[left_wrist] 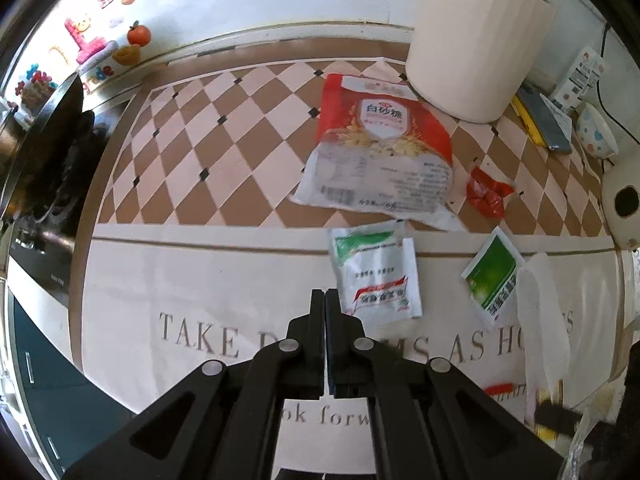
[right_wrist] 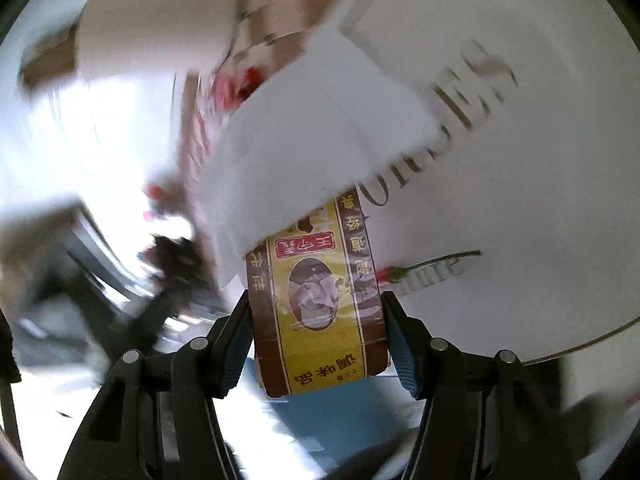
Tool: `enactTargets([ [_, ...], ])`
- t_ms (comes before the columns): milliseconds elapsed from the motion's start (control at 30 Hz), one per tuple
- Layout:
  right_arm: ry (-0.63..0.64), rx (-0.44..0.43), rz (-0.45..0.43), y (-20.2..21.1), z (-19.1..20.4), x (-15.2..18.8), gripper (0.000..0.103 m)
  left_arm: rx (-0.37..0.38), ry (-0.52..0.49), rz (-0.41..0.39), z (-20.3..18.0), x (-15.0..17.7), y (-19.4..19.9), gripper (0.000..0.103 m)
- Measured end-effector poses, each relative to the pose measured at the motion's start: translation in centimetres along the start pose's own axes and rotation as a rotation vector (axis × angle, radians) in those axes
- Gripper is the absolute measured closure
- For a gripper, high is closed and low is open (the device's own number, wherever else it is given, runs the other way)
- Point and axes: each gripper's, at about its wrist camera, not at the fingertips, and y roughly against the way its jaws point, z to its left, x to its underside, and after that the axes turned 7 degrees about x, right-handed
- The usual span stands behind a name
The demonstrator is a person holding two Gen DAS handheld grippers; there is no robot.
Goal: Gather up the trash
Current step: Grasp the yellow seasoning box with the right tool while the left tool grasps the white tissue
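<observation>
The right tongs were clamped on a yellow-and-brown cardboard seasoning box, a white tissue draped over its far end — that view was heavily blurred, so where the box was headed could not be told. The left tongs were clenched on nothing, poised above the cream printed cloth of the worktop.

By my reading, collection was barely under way: one piece was in hand and most of the litter still lay out. Left were a large red-and-white plastic sugar bag at centre, a crumpled red wrapper to its right, a green-and-white sachet just beyond the left tongs, and a green packet at lower right.

The left half of the cloth lay open for a sweep. The upper right was crowded — a tall white cylindrical container touched the sugar bag's far corner, with a patterned bowl beyond.
</observation>
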Motion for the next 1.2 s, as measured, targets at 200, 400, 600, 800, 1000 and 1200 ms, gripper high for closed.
enactTargets([
  [200, 0.333, 0.24, -0.015, -1.8, 6.8, 4.1, 0.041, 0.003, 0.023, 0.027, 1.6, 1.9, 0.1, 0.103],
  [400, 0.483, 0.486, -0.035, -2.9, 7.3, 4.7, 0.041, 0.251, 0.105, 0.129, 1.6, 2.8, -1.8, 0.084],
  [600, 0.479, 0.532, -0.028, -3.9, 5.1, 4.1, 0.041, 0.497, 0.105, 0.248, -2.5, 3.5, -5.3, 0.059],
  [800, 0.447, 0.548, -0.036, -4.4, 3.9, 3.7, 0.042, 0.473, 0.046, 0.309, -7.1, 3.6, -7.7, 0.059],
  [1000, 0.412, 0.543, -0.044, -4.2, 2.7, 3.0, 0.042, 0.504, 0.071, 0.301, -7.6, 3.8, -7.0, 0.059],
  [1200, 0.397, 0.523, -0.053, -4.2, 2.7, 2.8, 0.042, 0.612, 0.129, 0.271, -7.9, 3.2, -5.5, 0.059],
])
